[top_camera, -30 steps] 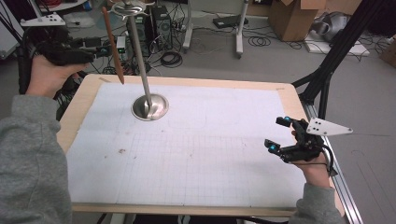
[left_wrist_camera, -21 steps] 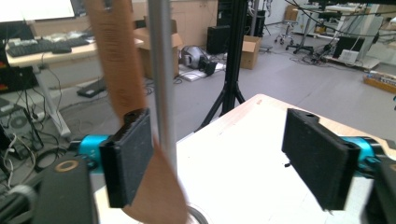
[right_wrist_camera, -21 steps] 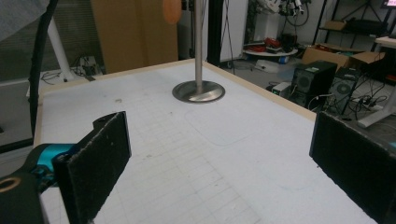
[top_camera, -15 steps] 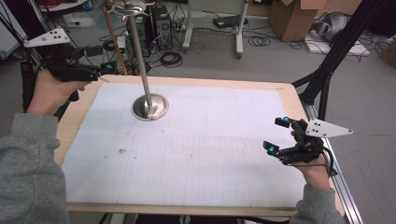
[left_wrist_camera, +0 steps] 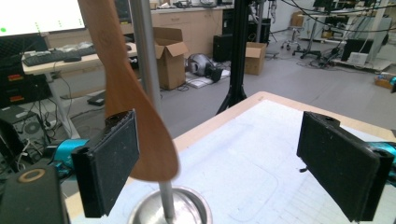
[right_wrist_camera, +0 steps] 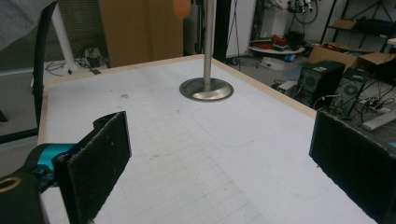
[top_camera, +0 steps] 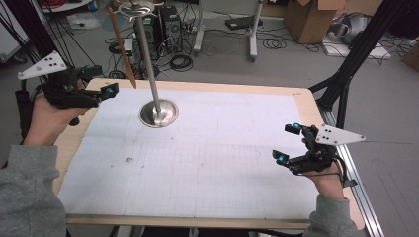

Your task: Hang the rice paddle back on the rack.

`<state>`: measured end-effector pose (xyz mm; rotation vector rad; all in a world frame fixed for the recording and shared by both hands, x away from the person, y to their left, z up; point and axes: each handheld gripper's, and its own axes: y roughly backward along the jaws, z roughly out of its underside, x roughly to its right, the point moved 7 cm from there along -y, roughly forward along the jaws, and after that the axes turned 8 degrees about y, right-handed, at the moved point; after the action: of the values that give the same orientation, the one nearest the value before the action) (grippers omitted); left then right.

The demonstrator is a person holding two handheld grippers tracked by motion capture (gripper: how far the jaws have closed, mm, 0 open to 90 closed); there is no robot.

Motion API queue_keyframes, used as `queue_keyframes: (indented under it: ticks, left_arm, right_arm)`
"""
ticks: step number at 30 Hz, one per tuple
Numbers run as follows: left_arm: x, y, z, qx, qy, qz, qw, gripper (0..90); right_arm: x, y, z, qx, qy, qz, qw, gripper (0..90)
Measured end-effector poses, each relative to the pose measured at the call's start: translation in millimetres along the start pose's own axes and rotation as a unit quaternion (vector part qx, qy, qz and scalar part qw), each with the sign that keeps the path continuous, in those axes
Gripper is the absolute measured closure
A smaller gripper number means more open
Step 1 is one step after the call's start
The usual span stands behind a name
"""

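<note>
A metal stand has a round base (top_camera: 158, 112) on the white grid mat and a tall pole (top_camera: 147, 59). From the hook at its top hangs a wooden spatula (top_camera: 122, 47), blade down. My left gripper (top_camera: 106, 91) hovers at the table's left edge and points at the stand. It is open, and its jaws have just been opening with nothing between them. In the left gripper view the spatula (left_wrist_camera: 126, 93) hangs just beyond the left pad (left_wrist_camera: 112, 158), apart from it. My right gripper (top_camera: 286, 143) is open and empty over the mat's right side.
The wooden table edge (top_camera: 316, 106) frames the mat. A black frame leg (top_camera: 346, 74) rises at the right corner. Beyond the far edge lie cables, computer cases and cardboard boxes (top_camera: 309, 19) on the floor. The mat's middle (top_camera: 212, 163) is bare.
The left hand has come down and a little rightward toward the stand, and its jaws stand wider. The right gripper has stayed where it was. The spatula still hangs from the hook.
</note>
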<state>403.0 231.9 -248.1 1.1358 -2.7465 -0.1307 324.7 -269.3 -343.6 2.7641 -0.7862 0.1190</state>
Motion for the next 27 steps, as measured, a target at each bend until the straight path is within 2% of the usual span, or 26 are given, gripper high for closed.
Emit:
queue_keyframes:
  ticks: [5, 7, 9, 15, 18, 22, 24, 27]
  left_arm:
    - [6.2, 5.2, 16.8, 0.006, -0.003, -0.008, 0.9999, 13.4]
    - [10.3, 6.8, 24.5, 0.006, -0.014, -0.019, 0.9997, 13.4]
    - [17.7, 7.9, 31.2, 0.014, -0.013, -0.008, 0.9998, 13.4]
    - [34.5, 6.6, 47.7, 0.014, -0.020, -0.001, 0.9997, 13.4]
    - [42.5, 5.7, 53.0, 0.017, -0.021, 0.016, 0.9995, 13.3]
    - [48.2, 4.2, 61.9, 0.008, -0.029, 0.014, 0.9994, 13.3]
    - [50.7, 5.0, 65.2, 0.013, -0.024, 0.022, 0.9994, 13.3]
    - [50.4, 7.6, 70.6, 0.019, -0.019, 0.020, 0.9994, 13.3]
  right_arm:
    - [1.0, -2.2, -1.7, 0.004, 0.003, 0.001, 1.0000, 4.1]
    - [1.5, -2.4, -2.6, 0.007, 0.004, 0.003, 1.0000, 4.1]
    - [1.1, -2.1, -3.3, 0.008, 0.001, 0.003, 1.0000, 4.1]
    - [2.6, 0.2, -5.6, 0.016, 0.003, 0.008, 0.9998, 4.2]
    - [2.7, 0.6, -6.2, 0.016, 0.004, 0.007, 0.9998, 4.2]
    - [2.3, -0.8, -7.1, 0.018, 0.003, 0.006, 0.9998, 4.2]
    - [2.0, -1.5, -7.3, 0.017, 0.004, 0.005, 0.9998, 4.2]
    - [1.5, -1.9, -8.4, 0.020, 0.006, 0.004, 0.9998, 4.2]
